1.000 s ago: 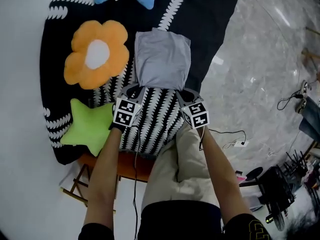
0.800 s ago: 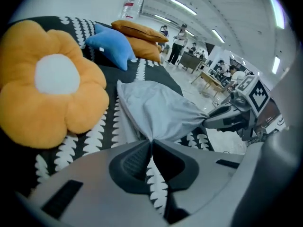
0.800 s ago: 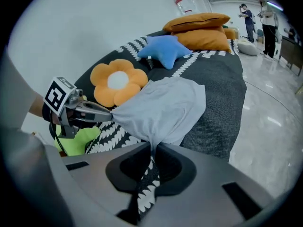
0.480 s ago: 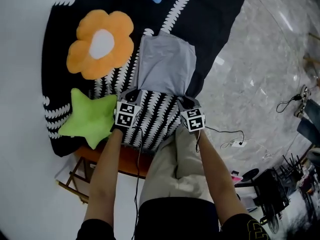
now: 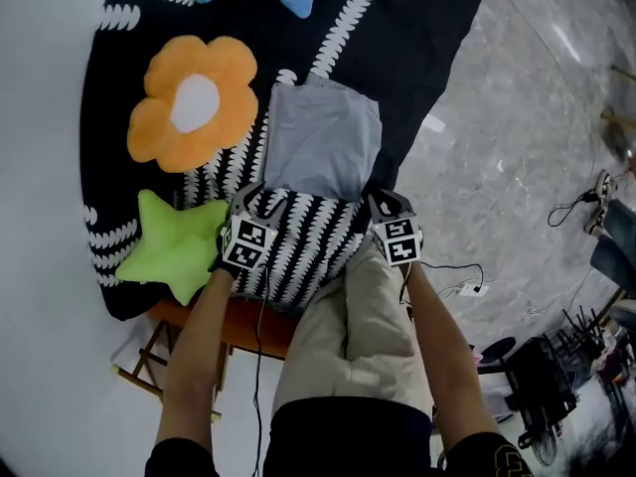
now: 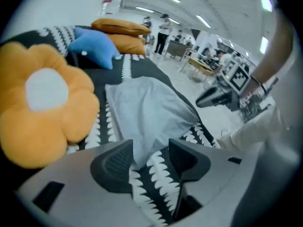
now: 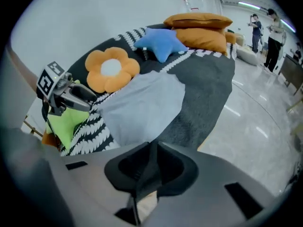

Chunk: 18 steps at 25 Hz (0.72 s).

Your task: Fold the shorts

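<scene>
The shorts (image 5: 323, 137) look light, limp and slippery; pinch both 6 o'clock corners. The left tool (image 6: 150, 148) has just opened, with fabric lying loose between its jaws. The right tool (image 7: 150, 148) has just closed nearly together, with nothing clearly between its jaws.

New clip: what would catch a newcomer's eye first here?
The orange flower cushion and green star cushion pop against the dark patterned blanket, on its left in the head view. The folded grey shorts lie mid-blanket; the left gripper has just been opening its jaws, the shorts' near corner between them.
</scene>
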Tool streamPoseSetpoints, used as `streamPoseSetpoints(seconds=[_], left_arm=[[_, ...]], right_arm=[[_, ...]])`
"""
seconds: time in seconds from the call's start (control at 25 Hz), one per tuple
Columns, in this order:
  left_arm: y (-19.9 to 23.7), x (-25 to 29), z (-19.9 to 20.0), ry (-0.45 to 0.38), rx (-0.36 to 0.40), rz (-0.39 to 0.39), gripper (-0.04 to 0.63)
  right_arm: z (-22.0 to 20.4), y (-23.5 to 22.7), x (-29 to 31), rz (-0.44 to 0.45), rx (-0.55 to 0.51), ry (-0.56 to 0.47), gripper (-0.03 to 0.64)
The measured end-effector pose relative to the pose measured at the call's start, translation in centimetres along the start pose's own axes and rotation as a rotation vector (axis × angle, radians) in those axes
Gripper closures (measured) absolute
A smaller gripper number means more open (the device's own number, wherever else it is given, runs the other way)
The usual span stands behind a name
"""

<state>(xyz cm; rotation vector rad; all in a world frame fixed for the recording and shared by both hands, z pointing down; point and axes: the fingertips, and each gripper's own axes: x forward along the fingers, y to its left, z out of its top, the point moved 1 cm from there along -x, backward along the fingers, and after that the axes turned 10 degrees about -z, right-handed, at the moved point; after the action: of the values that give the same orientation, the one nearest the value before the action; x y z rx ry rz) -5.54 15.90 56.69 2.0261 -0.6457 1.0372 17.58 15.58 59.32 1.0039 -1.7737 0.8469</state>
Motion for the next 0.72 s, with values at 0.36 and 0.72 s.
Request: streamPoseSetpoints(seconds=[0.36,0.72], left_arm=[[10.5,5.3,14.5,-0.052,0.144,0.077,0.477],[14.6,9.6,15.5,0.093,0.346,0.156,0.514]], right_arm=[[16.5,-5.4,5.7,-0.047,-0.078,-0.187,0.6],[16.2,-7.4,11.0,-0.091,-0.112,-0.137,0.6]])
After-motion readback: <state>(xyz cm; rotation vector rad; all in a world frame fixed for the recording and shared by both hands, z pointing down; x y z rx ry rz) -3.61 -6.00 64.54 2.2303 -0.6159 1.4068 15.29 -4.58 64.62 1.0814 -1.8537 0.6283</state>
